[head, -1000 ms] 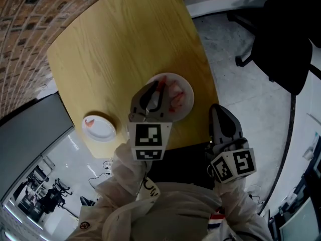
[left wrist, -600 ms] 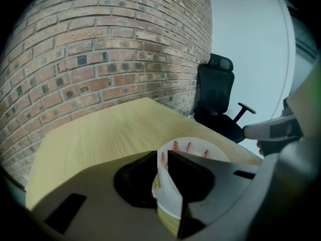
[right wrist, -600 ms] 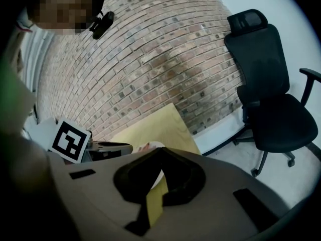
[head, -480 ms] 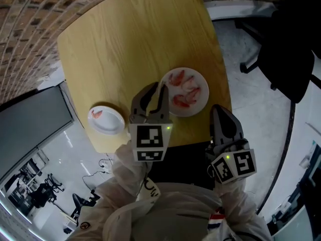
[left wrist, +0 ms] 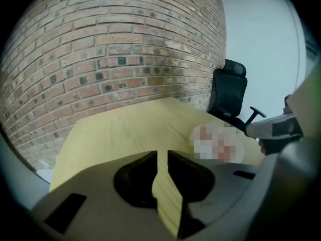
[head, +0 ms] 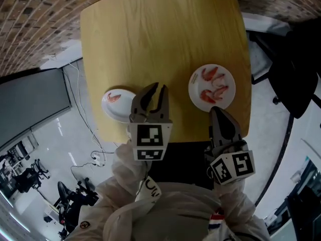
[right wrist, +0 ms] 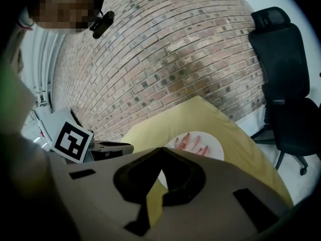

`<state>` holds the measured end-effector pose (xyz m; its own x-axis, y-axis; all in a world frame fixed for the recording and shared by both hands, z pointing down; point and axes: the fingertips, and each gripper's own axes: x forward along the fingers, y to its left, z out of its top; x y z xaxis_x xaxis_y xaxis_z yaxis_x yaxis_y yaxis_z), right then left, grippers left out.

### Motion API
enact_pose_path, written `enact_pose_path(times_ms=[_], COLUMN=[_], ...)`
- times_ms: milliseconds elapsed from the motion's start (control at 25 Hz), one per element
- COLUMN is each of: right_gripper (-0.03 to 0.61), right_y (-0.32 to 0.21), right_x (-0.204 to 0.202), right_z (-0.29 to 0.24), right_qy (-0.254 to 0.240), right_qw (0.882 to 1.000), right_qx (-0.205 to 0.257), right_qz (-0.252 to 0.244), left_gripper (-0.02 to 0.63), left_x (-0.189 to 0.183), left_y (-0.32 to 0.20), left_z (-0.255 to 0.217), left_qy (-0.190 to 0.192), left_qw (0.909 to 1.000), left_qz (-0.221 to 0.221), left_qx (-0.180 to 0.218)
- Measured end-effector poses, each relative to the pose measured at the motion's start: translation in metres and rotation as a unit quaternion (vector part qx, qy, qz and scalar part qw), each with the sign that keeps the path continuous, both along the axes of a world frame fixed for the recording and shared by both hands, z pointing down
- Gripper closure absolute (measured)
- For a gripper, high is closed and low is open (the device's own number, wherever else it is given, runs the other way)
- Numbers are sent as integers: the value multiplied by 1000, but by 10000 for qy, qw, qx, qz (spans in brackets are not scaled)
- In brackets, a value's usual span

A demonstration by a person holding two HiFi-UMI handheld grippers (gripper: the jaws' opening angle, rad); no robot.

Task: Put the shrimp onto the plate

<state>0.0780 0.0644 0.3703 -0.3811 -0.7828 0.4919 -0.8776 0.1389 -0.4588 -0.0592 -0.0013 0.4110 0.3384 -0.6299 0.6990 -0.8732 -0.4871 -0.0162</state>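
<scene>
- Yellow wooden table [head: 160,39] fills the middle of the head view, with two plates on it near the person's edge.
- Left gripper [head: 158,88], nearest the person: released, jaws slightly apart, nothing between them. Bare tabletop shows through the gap.
- Right gripper [head: 216,112], at 4 o'clock from the left one: clenched tip to tip, empty.
- Left-hand plate [head: 116,111], at 9 o'clock just beside the left gripper's tips, carries a lone shrimp [head: 114,97].
- Right-hand plate [head: 194,87], at 12 o'clock from the right gripper, carries several shrimps [head: 219,90].
- Brick wall [head: 40,19] and black office chair [right wrist: 281,64] lie beyond the table.
- Assessment: no shrimp lies on the table and none is in either gripper. The pictures do not show which plate is the target. If it is the left-hand plate, one transfer is done and several remain.
</scene>
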Motion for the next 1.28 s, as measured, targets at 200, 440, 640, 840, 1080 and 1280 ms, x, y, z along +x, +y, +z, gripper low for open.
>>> enact_pose_path(times_ms=[200, 440, 640, 840, 1080, 1280], right_gripper=[555, 554, 554, 555, 555, 555], right_y=[1, 3, 5, 9, 14, 17], right_x=[-37, -85, -116, -141, -153, -158], right_z=[-1, 0, 2, 3, 5, 8], right_qy=[-12, -54, -71, -120, -117, -87], right_qw=[9996, 9977, 9959, 9935, 9924, 9931], right_qx=[21, 16, -4, -19, -73, -108], right_qz=[-267, -671, -904, -1132, -1222, -1165], left_gripper=[546, 546, 546, 546, 543, 515], left_x=[-40, -90, -118, -136, -157, -167], left_y=[9, 21, 32, 42, 52, 55], left_z=[-4, -5, 1, 3, 15, 27], left_qy=[-129, -310, -756, -1270, -1708, -1861], left_qw=[9998, 9994, 9964, 9861, 9691, 9542], left_qz=[-82, -61, 340, 1018, 1752, 2335], left_qx=[84, 154, 178, 347, 310, 199])
